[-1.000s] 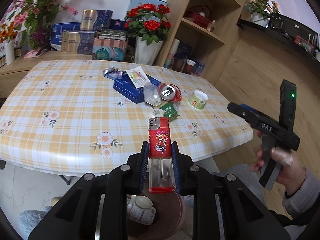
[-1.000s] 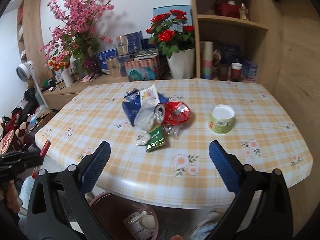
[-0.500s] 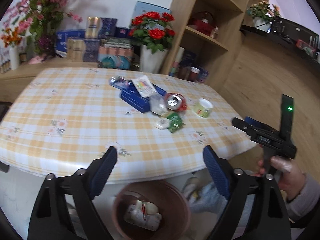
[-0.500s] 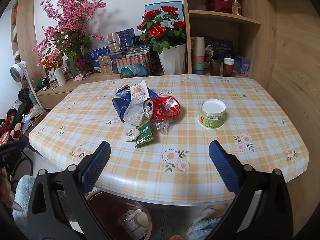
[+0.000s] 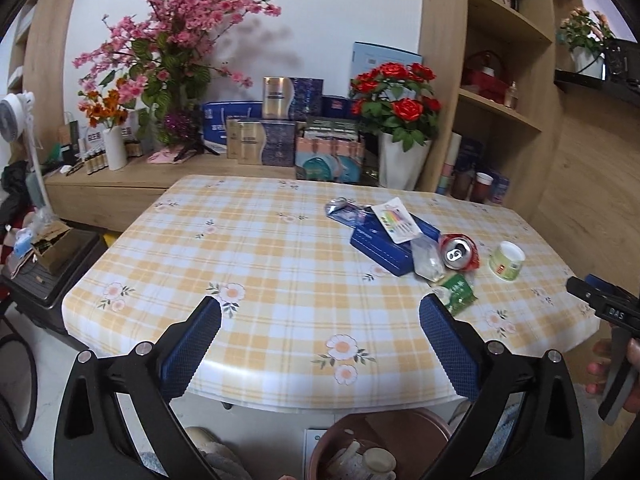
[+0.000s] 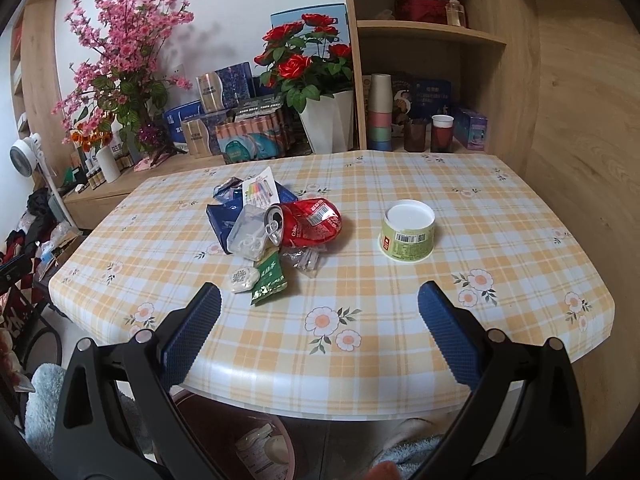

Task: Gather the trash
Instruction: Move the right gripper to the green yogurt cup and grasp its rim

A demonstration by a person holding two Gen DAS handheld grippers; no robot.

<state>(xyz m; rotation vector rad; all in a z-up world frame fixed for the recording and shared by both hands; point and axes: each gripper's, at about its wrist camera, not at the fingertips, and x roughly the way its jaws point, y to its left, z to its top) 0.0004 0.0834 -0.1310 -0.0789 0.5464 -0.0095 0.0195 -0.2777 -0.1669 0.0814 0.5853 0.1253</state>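
Observation:
Trash lies in a heap on the checked table (image 5: 260, 264): a crushed red can (image 5: 459, 252) (image 6: 308, 222), a blue box (image 5: 380, 246), a clear plastic case (image 6: 248, 236), a green sachet (image 6: 270, 278) and a white disc (image 6: 242, 278). A green-labelled tub (image 6: 408, 236) stands apart to the right. My left gripper (image 5: 320, 308) hovers at the table's near edge, its jaws opening wide with nothing between them. My right gripper (image 6: 320, 292) is open and empty. A brown bin (image 5: 380, 444) holding discarded items sits on the floor below both.
Behind the table, a low shelf carries flower vases (image 5: 402, 160), gift boxes (image 5: 264, 140) and cups. A wooden shelving unit (image 6: 432, 40) stands at the back right. On the left are a white fan (image 5: 16, 112) and a dark box with clutter (image 5: 52, 256).
My left gripper let go of the red lighter and its jaws spread wide. The left view swung up and leftward over the table. My right gripper barely moved.

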